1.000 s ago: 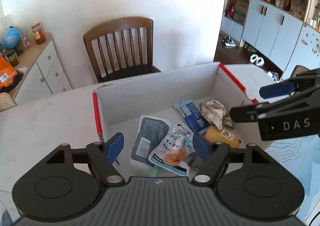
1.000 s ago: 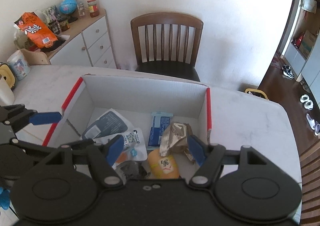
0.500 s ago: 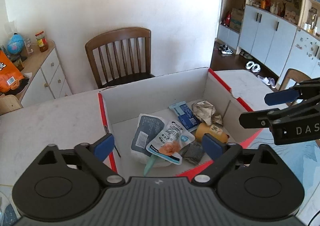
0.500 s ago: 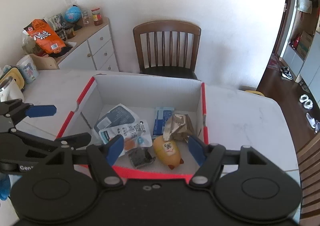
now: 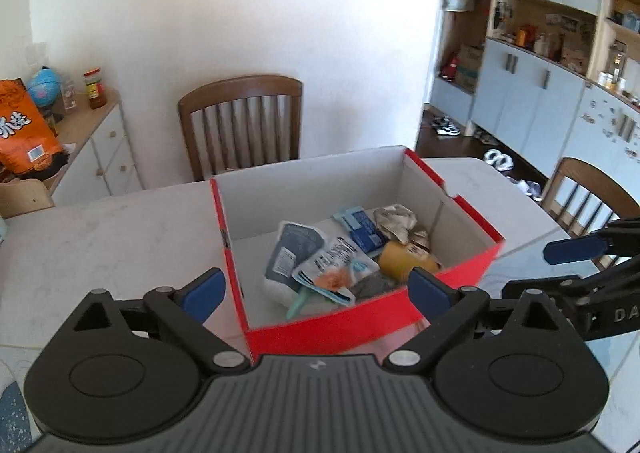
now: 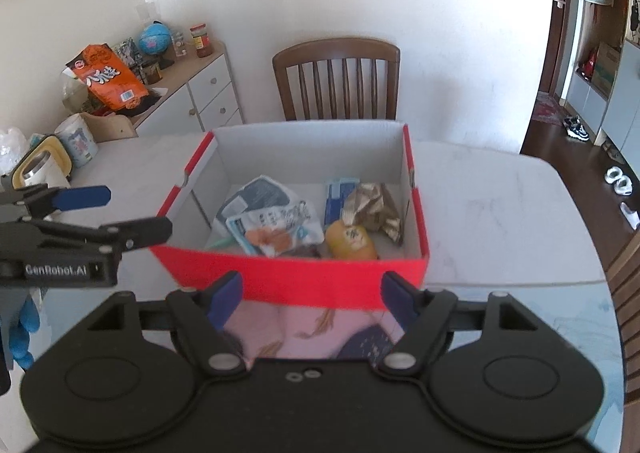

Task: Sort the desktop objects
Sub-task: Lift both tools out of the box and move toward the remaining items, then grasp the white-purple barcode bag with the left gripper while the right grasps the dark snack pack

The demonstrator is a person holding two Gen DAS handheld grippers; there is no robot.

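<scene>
A red cardboard box [image 5: 360, 319] [image 6: 304, 279] with white inner walls stands on the pale table. It holds a grey pouch [image 6: 256, 195], a white snack packet [image 6: 276, 229], a blue packet [image 6: 336, 201], crumpled gold foil [image 6: 372, 205] and a yellow item [image 6: 350, 241]. My left gripper [image 5: 316, 291] hangs open over the box's near left corner, nothing between its fingers. My right gripper [image 6: 310, 295] is in front of the box's near wall, its jaws opening and empty. Each gripper shows at the other view's edge.
A wooden chair [image 6: 338, 79] stands behind the table, another [image 5: 588, 193] at the right. A white sideboard [image 6: 200, 97] carries an orange bag, a globe and jars. A cup and a roll [image 6: 76, 139] sit at the table's left. A patterned mat [image 6: 320, 333] lies below the right gripper.
Both grippers have pulled back from inside the box to its near side, so the red front wall now shows. The left jaws have widened; the right jaws have widened slightly.
</scene>
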